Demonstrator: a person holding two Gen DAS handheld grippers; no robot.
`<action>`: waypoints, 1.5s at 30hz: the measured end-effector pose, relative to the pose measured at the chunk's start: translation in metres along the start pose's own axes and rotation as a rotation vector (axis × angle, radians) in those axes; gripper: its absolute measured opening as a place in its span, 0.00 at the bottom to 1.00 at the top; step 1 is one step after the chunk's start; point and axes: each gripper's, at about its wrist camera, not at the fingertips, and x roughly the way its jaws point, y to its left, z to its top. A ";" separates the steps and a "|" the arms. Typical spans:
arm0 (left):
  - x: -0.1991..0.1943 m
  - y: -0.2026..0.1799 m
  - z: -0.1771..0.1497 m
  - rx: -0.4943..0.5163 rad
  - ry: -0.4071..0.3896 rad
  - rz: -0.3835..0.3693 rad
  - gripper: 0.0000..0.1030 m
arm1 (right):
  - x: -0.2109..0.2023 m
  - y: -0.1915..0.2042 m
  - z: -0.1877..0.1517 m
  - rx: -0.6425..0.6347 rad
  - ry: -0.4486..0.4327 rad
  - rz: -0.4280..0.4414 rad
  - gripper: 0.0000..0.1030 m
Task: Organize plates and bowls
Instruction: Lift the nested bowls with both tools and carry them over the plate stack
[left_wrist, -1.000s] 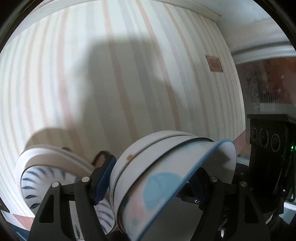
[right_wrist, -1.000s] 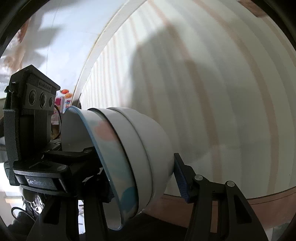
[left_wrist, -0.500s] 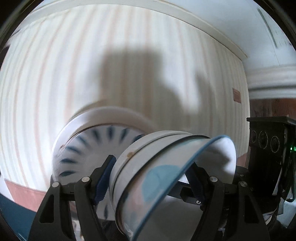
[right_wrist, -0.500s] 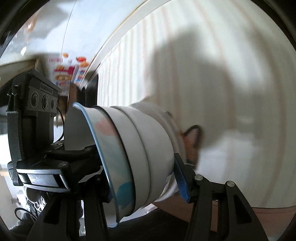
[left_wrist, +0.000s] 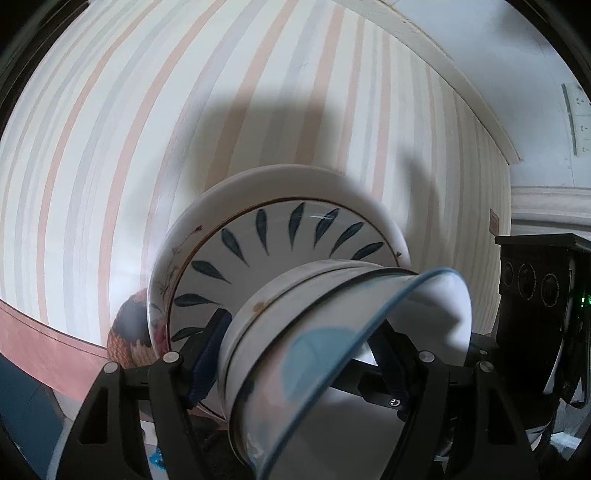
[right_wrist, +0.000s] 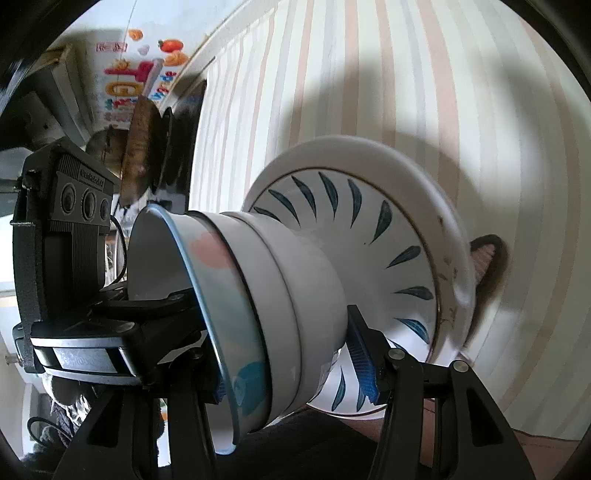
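We see left gripper (left_wrist: 295, 363) clamped on the nested bowl stack (left_wrist: 325, 332) | right gripper (right_wrist: 291, 354) clamped on it too | stack bottom at leaf-pattern plate (right_wrist: 369, 240), contact unclear | striped tablecloth (left_wrist: 110, 147) beneath

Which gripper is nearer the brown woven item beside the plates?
Left, likely. The brown woven item sits just beyond the left gripper; from the right gripper it peeks past the plates.
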 end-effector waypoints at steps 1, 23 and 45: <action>0.001 0.002 0.000 -0.003 0.000 -0.003 0.70 | 0.002 0.000 0.000 -0.001 0.005 -0.005 0.54; 0.008 0.008 0.006 0.011 0.003 -0.018 0.70 | 0.029 0.012 0.021 0.016 0.019 -0.081 0.54; -0.005 0.013 0.003 0.024 -0.029 0.000 0.70 | 0.017 0.011 0.010 0.070 -0.014 -0.110 0.54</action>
